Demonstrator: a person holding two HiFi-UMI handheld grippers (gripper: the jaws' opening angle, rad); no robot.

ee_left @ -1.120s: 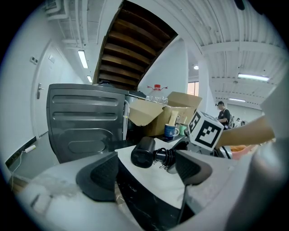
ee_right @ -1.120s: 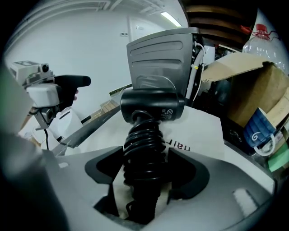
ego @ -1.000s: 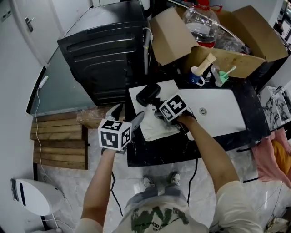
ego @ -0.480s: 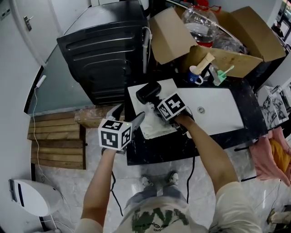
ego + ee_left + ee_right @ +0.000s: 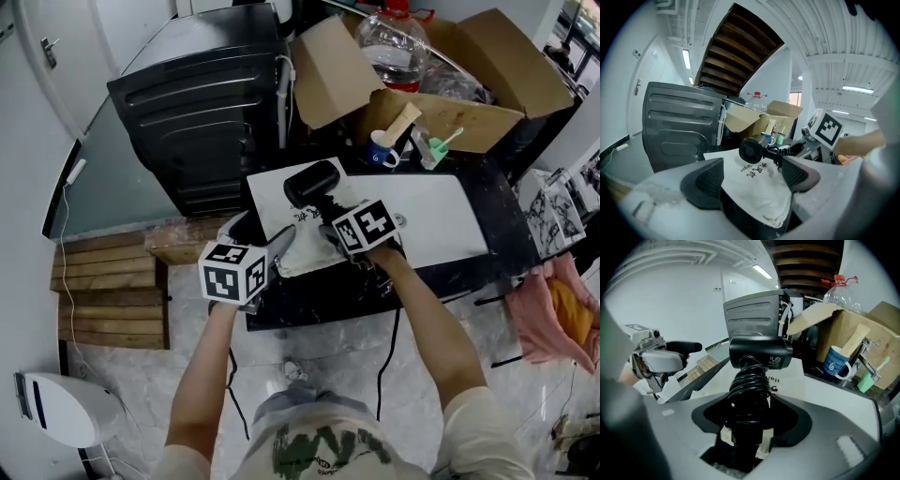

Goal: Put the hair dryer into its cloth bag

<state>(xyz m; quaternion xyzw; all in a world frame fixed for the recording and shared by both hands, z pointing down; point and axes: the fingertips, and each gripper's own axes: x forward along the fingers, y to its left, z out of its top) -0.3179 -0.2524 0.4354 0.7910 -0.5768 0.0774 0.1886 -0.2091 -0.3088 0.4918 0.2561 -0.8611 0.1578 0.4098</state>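
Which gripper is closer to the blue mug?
Right. The right gripper, jaws just closed onto the hair dryer, is below-left of the blue mug; the left gripper is farther left, at the cloth bag.

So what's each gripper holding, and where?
Right gripper: the hair dryer by its cord-wrapped handle, jaws having just closed on it. Left gripper: the cloth bag has its near end between the jaws; grip cannot be told.

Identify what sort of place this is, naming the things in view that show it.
Probably a cluttered utility or storage corner indoors, under a staircase. A black appliance stands beside a counter, with an open cardboard box and a large water bottle behind it.
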